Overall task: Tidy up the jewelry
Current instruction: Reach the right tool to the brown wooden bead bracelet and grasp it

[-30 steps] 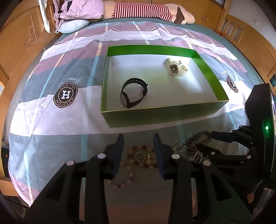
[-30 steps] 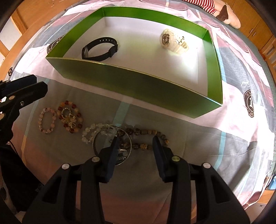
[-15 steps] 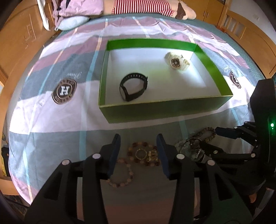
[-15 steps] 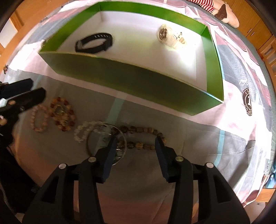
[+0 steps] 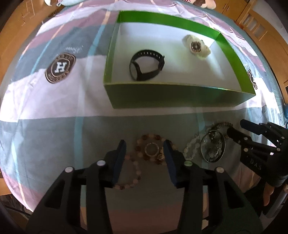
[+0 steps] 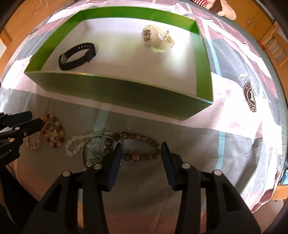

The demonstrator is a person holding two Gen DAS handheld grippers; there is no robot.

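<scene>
A home bedroom, a bed with a striped patchwork bedspread (image 5: 54,111) (round logo badges on it), wooden cupboards (image 6: 270,34) along the wall, a pillow (image 5: 70,2) at the head

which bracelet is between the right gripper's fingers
The long brown speckled bead bracelet lies in the right gripper gap; the clear and reddish ones sit leftward.

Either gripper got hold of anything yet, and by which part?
Nothing held. The left gripper is open over the red-brown bead bracelet; the right gripper is open over the brown bead strand.
</scene>
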